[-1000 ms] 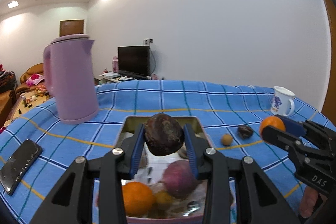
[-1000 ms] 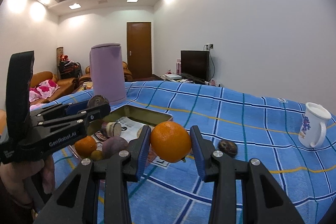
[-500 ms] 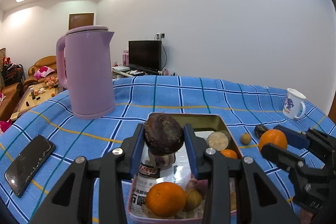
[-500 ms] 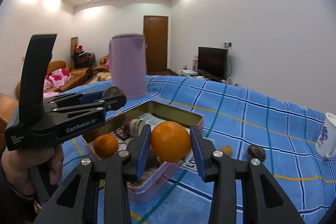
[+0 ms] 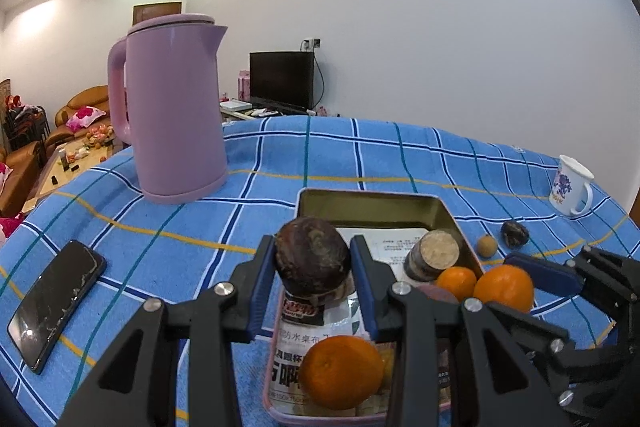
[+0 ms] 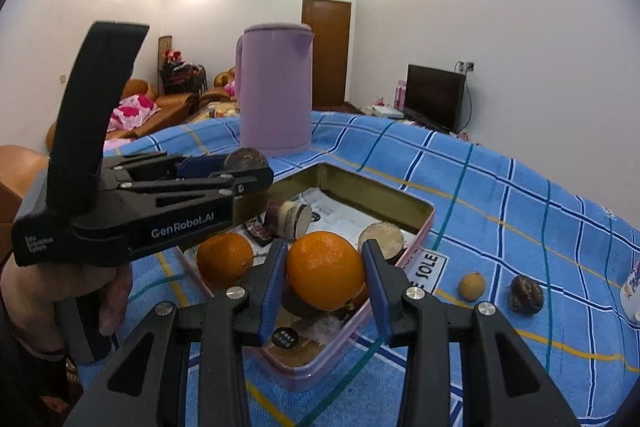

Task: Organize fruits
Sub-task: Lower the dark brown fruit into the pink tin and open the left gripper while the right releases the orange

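The left tool (image 5: 313,269) grips a dark brown round fruit (image 5: 312,257) between its blue pads, held above the near half of the open tin (image 5: 372,201) on the table (image 5: 280,155). The right tool (image 6: 326,277) clamps an orange (image 6: 325,270) over the tin's near corner. Inside the tin lie another orange (image 5: 341,371) and a cut round piece (image 5: 434,255). Just beyond the tin's right side, on the blue checked cloth, rest a small yellow fruit (image 6: 471,286) and a dark wrinkled fruit (image 6: 526,294), close together

"GenRobot.AI" is read on the left gripper (image 6: 244,174); "SOLE" is seen on the tin box (image 6: 424,227)'s side label.
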